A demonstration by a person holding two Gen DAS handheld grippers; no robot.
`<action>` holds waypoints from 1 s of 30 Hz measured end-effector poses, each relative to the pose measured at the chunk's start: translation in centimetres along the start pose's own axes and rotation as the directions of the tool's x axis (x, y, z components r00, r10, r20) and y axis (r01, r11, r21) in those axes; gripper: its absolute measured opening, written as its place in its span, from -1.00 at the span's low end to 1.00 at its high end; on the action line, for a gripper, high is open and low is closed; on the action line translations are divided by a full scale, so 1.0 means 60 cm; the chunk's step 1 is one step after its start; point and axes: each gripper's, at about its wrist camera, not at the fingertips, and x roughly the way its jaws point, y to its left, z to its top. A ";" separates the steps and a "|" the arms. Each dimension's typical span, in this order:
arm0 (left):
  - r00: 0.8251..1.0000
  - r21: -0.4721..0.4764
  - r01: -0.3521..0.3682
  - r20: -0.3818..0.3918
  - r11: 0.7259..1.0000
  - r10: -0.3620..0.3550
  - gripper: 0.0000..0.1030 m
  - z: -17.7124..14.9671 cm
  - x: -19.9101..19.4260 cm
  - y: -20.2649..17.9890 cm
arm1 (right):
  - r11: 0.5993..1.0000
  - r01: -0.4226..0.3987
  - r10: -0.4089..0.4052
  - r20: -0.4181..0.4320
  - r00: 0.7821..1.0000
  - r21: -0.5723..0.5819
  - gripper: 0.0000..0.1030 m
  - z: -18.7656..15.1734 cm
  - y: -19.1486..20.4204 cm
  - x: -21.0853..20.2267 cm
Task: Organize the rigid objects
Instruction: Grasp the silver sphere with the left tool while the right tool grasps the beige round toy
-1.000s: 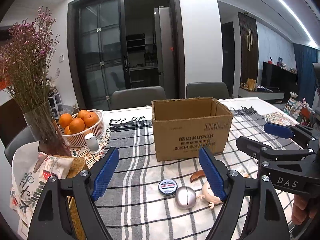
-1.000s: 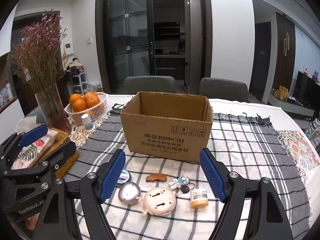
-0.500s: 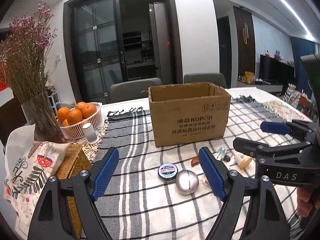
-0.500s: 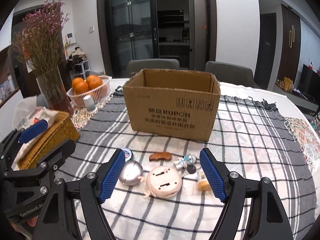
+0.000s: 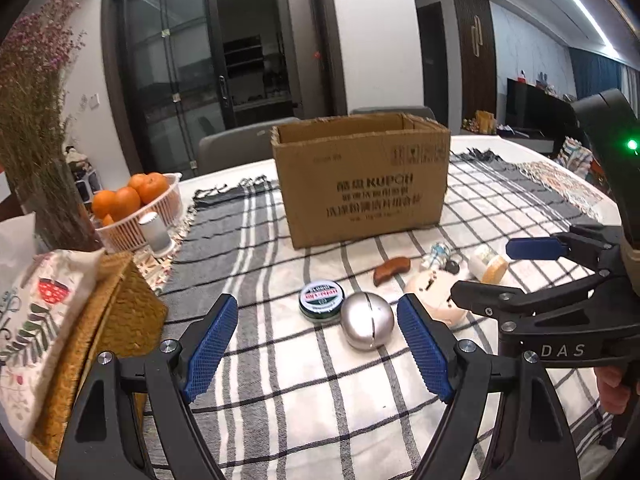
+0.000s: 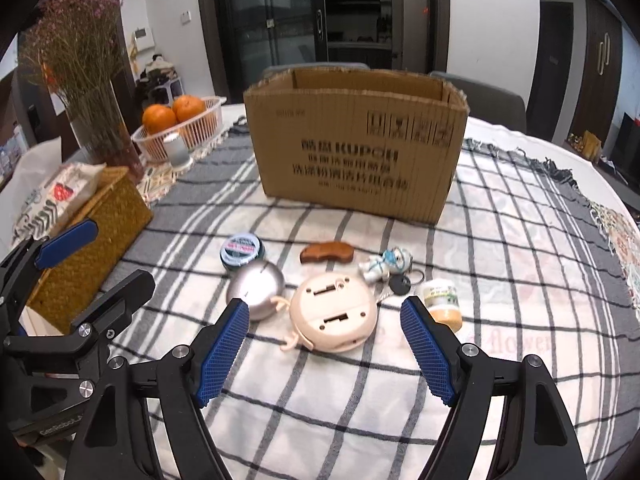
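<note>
An open cardboard box (image 5: 362, 178) (image 6: 354, 152) stands on the checked cloth. In front of it lie a round tin (image 5: 321, 296) (image 6: 242, 249), a silver egg-shaped case (image 5: 367, 319) (image 6: 256, 289), a round cream gadget (image 6: 334, 312) (image 5: 434, 294), a brown wooden piece (image 6: 327, 251) (image 5: 392, 270), a small figure keychain (image 6: 386, 266) and a small jar (image 6: 440, 300) (image 5: 488, 265). My left gripper (image 5: 320, 352) is open and empty, just short of the tin and silver case. My right gripper (image 6: 324, 350) is open and empty, just short of the cream gadget.
A white basket of oranges (image 5: 132, 204) (image 6: 180, 120), a small white cylinder (image 5: 154, 228), a vase of dried flowers (image 6: 96, 92) and a wicker box with a printed cloth (image 5: 80, 320) (image 6: 92, 224) stand at the left. Chairs stand behind the table.
Both grippers have moved forward and lower toward the small objects, which now look larger and closer. Both stay open. Nothing on the table has moved.
</note>
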 end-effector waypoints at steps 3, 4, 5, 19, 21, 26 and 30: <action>1.000 0.014 0.025 -0.017 1.000 -0.025 0.59 -0.007 0.014 -0.005 | 1.000 -0.001 0.001 -0.023 1.000 -0.002 0.53 -0.005 -0.002 0.012; 0.999 0.019 0.031 -0.023 0.999 -0.031 0.59 -0.009 0.018 -0.006 | 1.000 -0.002 0.002 -0.031 1.000 -0.003 0.53 -0.006 -0.002 0.015; 0.999 0.026 0.037 -0.028 0.999 -0.037 0.59 -0.010 0.022 -0.007 | 1.000 -0.005 0.004 -0.040 0.999 -0.004 0.53 -0.008 -0.003 0.020; 0.991 0.124 0.117 -0.081 0.985 -0.108 0.59 -0.035 0.081 -0.025 | 0.999 -0.026 0.023 -0.092 0.996 -0.034 0.53 -0.016 -0.013 0.084; 0.990 0.125 0.127 -0.082 0.984 -0.117 0.59 -0.035 0.090 -0.026 | 0.999 -0.033 0.030 -0.099 0.995 -0.034 0.53 -0.018 -0.015 0.092; 0.986 0.149 0.154 -0.085 0.977 -0.142 0.58 -0.039 0.111 -0.031 | 0.998 -0.036 0.031 -0.118 0.993 -0.042 0.53 -0.020 -0.019 0.110; 0.984 0.151 0.165 -0.094 0.975 -0.152 0.58 -0.039 0.123 -0.030 | 0.998 -0.029 0.023 -0.128 0.991 -0.047 0.53 -0.019 -0.020 0.121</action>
